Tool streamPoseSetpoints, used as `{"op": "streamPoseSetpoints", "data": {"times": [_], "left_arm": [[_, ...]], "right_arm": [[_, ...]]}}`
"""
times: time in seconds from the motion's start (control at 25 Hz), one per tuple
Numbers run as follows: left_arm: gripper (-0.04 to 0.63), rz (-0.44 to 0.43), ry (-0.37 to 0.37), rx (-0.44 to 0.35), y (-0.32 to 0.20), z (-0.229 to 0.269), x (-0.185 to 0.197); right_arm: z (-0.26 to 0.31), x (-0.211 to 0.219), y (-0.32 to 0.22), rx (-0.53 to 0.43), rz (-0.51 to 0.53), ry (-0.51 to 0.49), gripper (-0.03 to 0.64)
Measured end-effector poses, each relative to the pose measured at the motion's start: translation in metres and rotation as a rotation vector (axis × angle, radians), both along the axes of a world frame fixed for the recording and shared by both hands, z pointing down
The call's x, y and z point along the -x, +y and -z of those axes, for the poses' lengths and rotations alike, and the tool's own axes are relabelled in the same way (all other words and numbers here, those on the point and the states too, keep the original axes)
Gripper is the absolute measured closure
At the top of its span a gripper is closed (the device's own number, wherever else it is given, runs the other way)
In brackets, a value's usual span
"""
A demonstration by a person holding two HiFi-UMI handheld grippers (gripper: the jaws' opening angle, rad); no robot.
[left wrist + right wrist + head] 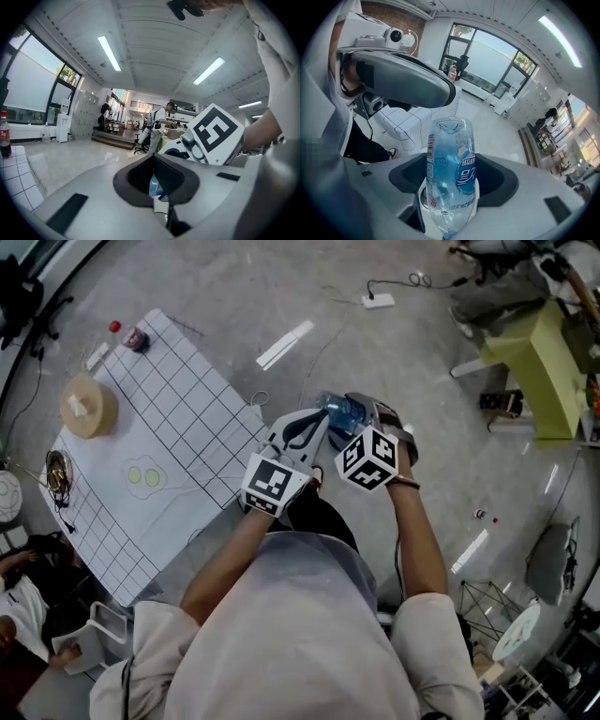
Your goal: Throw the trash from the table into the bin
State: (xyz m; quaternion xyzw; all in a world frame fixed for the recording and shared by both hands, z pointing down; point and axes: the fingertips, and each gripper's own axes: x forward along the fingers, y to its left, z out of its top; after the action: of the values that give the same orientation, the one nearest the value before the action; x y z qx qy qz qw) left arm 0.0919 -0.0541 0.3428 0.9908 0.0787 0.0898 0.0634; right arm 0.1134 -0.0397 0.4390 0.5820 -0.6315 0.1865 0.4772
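Plastic water bottle, head view: clear with a blue label, the plastic water bottle (340,412) is already off the table (178,427). We hold it out over the floor, just past the table's near corner.
Right gripper, head view: the right gripper (356,418) is clamped on the bottle.
Left gripper, head view: the tips of the left gripper (314,427) sit just beside the bottle. We cannot tell whether they touch it.
Table leftovers, head view: a red-capped bottle (114,327) and a dark can (137,338) stand at the far corner, well apart from us.
Left gripper, left gripper view: the jaws are drawn together to a slit (154,180) and grip nothing we can see. A pale blue sliver shows through the slit, probably the bottle beyond.
Right gripper, right gripper view: the jaws (451,197) are clenched on the bottle (451,168). Its cap end points toward the camera and its base points away.
Left gripper, right gripper view: it hangs above and behind the bottle (445,93).
Step in hand: we judge this to be the carry to the bin. The thin walls may buckle and slip, so we should grip firmly without crushing and release only over the bin's mouth. The left gripper should stay clear.
Hidden: the bin appears in no view. The bottle's cap is cut off at the right gripper view's lower edge.
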Motion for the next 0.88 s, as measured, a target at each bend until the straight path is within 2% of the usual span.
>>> {"op": "streamPoseSetpoints", "data": {"times": [0.28,0.44,0.88], "left_arm": [[0.588,-0.091,-0.019,0.001,0.044,-0.014,-0.044],[0.589,-0.118,0.007,-0.002,0.062,-0.017,-0.067],[0.589,-0.190,-0.015,0.017,0.094,-0.049,-0.116]], "right_arm": [[-0.017,-0.041,0.051,0.002,-0.120,-0.036,0.313],[-0.027,-0.057,0.074,-0.001,-0.175,-0.063,0.313],[-0.065,-0.095,0.119,-0.049,-0.380,-0.164,0.313]]}}
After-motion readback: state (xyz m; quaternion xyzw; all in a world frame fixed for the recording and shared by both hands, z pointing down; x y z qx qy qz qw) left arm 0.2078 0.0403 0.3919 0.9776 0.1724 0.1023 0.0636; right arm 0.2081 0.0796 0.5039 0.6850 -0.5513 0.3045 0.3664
